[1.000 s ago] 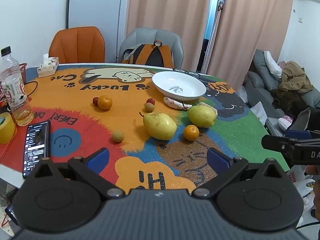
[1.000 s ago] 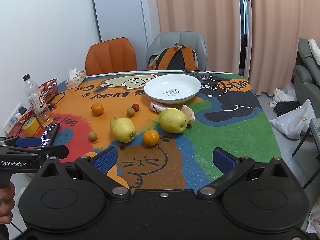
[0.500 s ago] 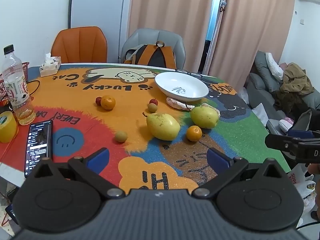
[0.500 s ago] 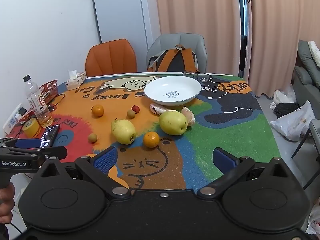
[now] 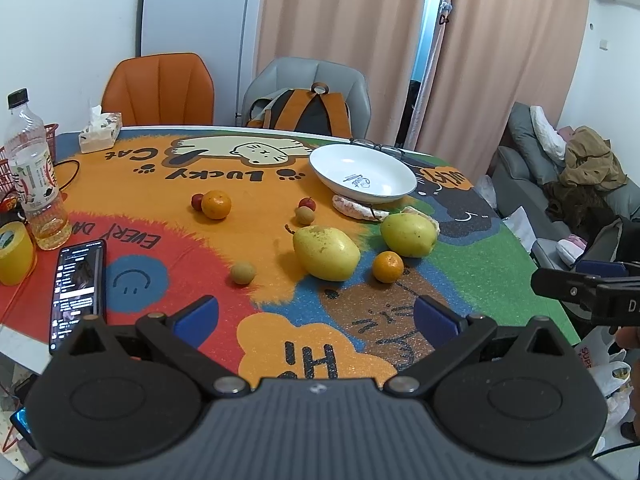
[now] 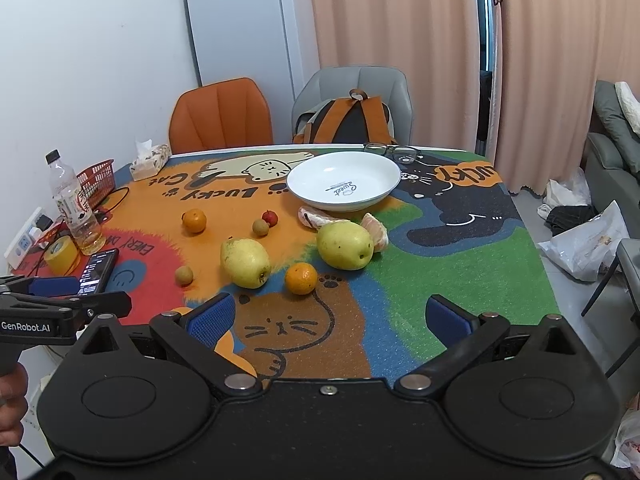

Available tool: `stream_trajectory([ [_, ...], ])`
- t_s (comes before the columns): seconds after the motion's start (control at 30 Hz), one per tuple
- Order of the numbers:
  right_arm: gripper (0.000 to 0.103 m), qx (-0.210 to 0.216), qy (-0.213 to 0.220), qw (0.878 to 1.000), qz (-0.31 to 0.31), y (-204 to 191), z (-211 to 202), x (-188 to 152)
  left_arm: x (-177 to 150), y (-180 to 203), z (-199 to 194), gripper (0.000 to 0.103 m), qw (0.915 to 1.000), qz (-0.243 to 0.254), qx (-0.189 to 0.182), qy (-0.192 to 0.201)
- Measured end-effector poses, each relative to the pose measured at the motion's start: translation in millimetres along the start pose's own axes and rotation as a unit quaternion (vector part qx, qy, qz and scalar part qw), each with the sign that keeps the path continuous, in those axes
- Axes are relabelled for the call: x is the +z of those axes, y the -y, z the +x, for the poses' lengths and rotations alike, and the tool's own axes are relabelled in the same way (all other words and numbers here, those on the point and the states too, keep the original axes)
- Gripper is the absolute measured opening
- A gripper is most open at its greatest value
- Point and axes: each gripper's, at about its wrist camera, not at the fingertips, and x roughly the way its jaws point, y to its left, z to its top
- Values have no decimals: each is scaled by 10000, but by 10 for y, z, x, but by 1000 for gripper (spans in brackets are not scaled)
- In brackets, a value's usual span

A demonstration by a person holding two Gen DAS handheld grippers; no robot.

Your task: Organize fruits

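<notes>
both tools [image 5: 316, 314] [image 6: 332, 318] spread wide, empty; fruits [image 6: 245, 262] lie ahead, well apart.

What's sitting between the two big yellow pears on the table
A small orange sits in the gap between the left pear and the right pear, slightly nearer the camera; clearest in the right wrist view.

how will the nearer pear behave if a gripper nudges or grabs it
The pear lies on its side on the mat, so a nudge would probably make it roll or pivot. Its smooth, tapered skin may slip between pads. It looks firm, likely fairly heavy.
</notes>
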Motion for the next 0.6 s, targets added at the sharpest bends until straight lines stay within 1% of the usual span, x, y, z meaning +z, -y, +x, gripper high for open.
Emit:
stream_trajectory([
  [0.6,103,-39,14,10000,-1,-8,-21,13,1,19,-39,103,10000,20,-26,43],
])
